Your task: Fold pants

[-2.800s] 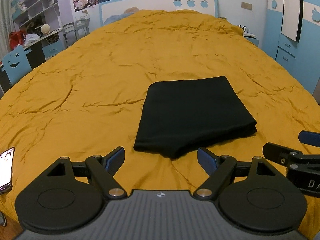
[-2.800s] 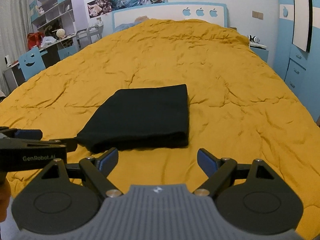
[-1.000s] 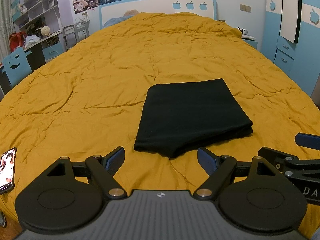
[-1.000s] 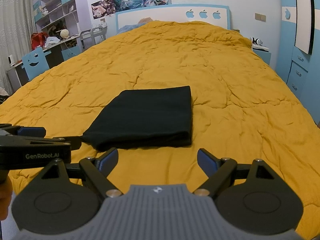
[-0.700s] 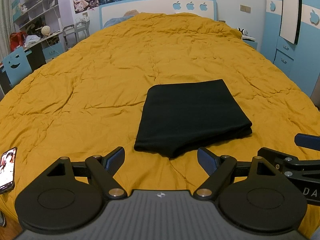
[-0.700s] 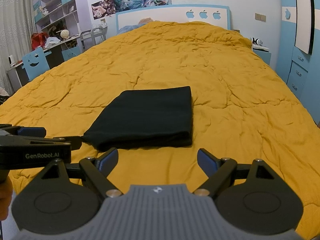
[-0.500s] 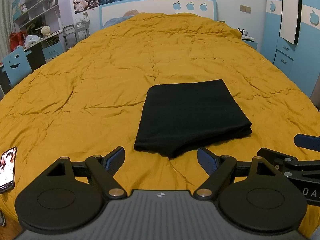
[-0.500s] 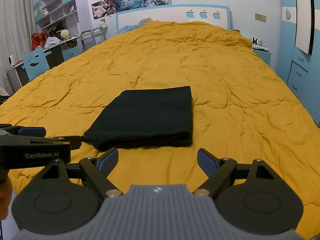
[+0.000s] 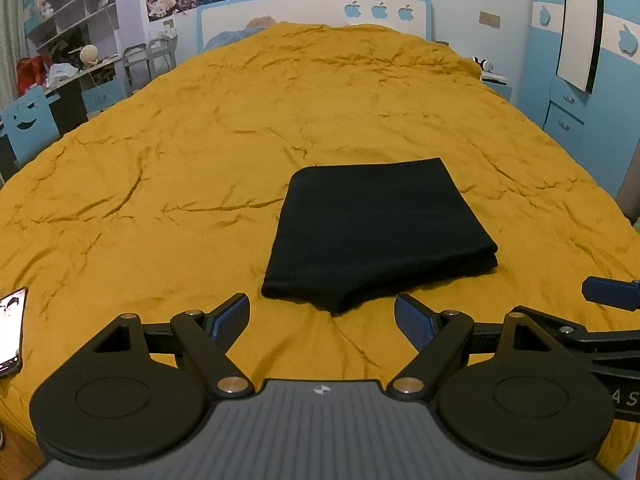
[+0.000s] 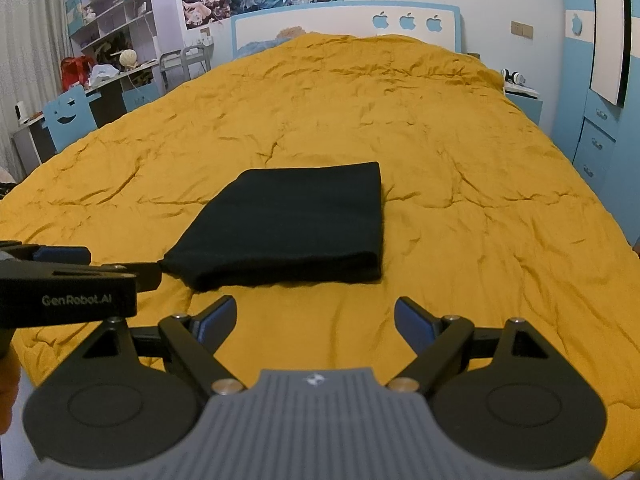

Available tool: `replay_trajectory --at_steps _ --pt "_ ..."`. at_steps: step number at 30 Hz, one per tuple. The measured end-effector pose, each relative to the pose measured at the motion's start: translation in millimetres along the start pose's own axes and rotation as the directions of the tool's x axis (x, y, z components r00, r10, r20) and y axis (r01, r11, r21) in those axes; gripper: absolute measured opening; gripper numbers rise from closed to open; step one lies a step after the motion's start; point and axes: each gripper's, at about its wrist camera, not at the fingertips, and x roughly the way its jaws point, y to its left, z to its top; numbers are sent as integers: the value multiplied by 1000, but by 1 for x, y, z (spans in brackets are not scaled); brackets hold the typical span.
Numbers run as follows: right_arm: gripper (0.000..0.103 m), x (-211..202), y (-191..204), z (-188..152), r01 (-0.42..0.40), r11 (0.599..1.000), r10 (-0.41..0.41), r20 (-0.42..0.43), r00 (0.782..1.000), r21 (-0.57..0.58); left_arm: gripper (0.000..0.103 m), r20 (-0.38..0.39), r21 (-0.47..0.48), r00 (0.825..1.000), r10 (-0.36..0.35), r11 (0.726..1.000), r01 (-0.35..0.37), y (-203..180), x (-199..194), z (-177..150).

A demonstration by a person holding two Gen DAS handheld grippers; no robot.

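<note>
The black pants lie folded into a flat rectangle on the yellow bedspread; they also show in the right wrist view. My left gripper is open and empty, held just short of the pants' near edge. My right gripper is open and empty, also a little back from the pants. Neither gripper touches the cloth. The right gripper shows at the right edge of the left wrist view, and the left gripper shows at the left edge of the right wrist view.
A phone lies on the bedspread at the near left. A desk with shelves and a blue chair stand left of the bed. Blue drawers and a nightstand stand on the right. The headboard is at the far end.
Both grippers have drawn back slightly from the pants and stayed open. The folded pants have not moved.
</note>
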Motion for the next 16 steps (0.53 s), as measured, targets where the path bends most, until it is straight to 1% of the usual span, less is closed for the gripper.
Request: replay_trajectory --at_steps 5,16 --pt "82 -1 1 0 -1 1000 1 1 1000 -7 96 12 15 1000 3 1000 -4 -1 -1 0" --pt "82 0 0 0 -3 1000 3 -5 1000 -4 96 12 11 1000 -5 1000 5 -1 -1 0"
